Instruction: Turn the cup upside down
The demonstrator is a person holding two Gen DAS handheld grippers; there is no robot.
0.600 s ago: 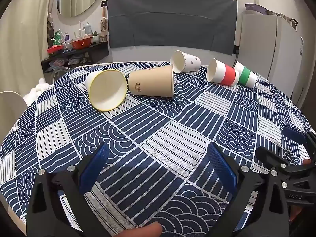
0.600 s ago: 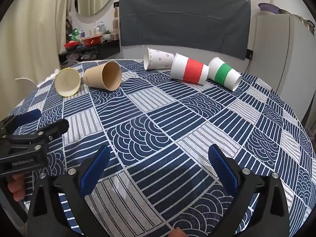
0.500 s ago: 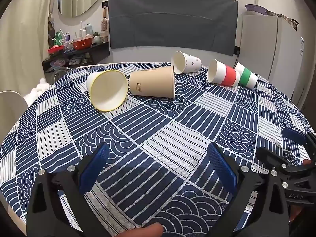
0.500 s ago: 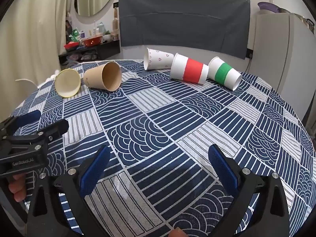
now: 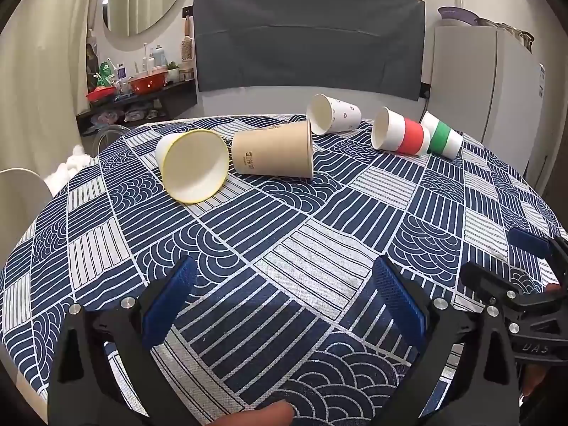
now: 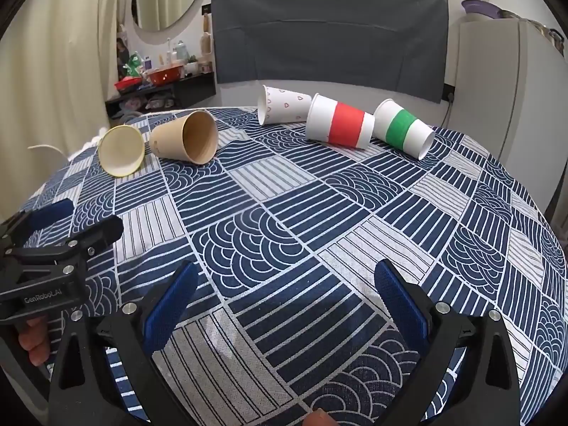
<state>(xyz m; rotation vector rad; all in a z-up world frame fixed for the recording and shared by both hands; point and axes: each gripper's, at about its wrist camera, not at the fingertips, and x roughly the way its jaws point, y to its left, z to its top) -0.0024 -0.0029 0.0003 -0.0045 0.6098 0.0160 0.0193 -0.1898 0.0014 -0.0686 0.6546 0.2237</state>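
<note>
Several paper cups lie on their sides at the far part of the round table. From the left: a yellow-rimmed cup (image 5: 193,167) (image 6: 121,154), a brown cup (image 5: 275,154) (image 6: 184,138), a white cup with hearts (image 5: 332,118) (image 6: 284,104), a red-banded cup (image 5: 401,135) (image 6: 340,126) and a green-banded cup (image 5: 442,136) (image 6: 404,133). My left gripper (image 5: 284,298) is open and empty above the near cloth; it also shows in the right wrist view (image 6: 71,220). My right gripper (image 6: 284,300) is open and empty, also seen in the left wrist view (image 5: 504,262).
The table carries a blue and white patterned cloth (image 6: 284,213). A dark panel (image 6: 330,32) hangs on the back wall, a white fridge (image 6: 507,81) stands at the right, and a cluttered shelf (image 5: 138,92) and a white chair back (image 5: 17,191) are at the left.
Both views have shifted very slightly; the cups lie where they were and both grippers stay open.
</note>
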